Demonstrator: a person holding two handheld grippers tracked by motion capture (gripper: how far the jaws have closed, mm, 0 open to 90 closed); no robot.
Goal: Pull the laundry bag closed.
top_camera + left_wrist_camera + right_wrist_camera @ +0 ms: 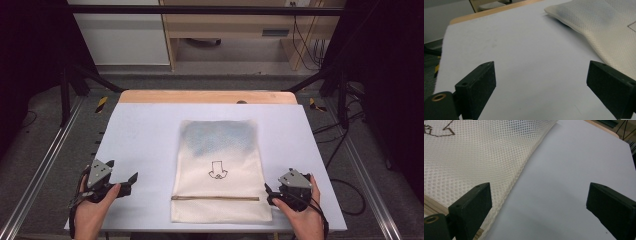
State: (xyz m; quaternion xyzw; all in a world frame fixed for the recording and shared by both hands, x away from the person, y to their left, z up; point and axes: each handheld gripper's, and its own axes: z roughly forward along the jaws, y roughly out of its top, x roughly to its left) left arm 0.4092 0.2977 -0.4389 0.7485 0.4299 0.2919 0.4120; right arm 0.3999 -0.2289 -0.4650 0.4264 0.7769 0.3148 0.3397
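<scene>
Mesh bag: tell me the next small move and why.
Probably ease the right gripper inward onto the mesh bag edge near the zipper. Its jaws stand open right beside that edge, touching nothing, while the left gripper, also open, sits farther off.

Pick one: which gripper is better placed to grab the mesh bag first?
Right. The right gripper sits open right at the mesh bag, near its zipper; the left gripper, also open, is farther off.

We see a table (150,130) with a pale, matte top and a strip of bare wood along its far edge, and flat on its middle lies a cream mesh bag (219,170), zipper toward the near edge.
</scene>
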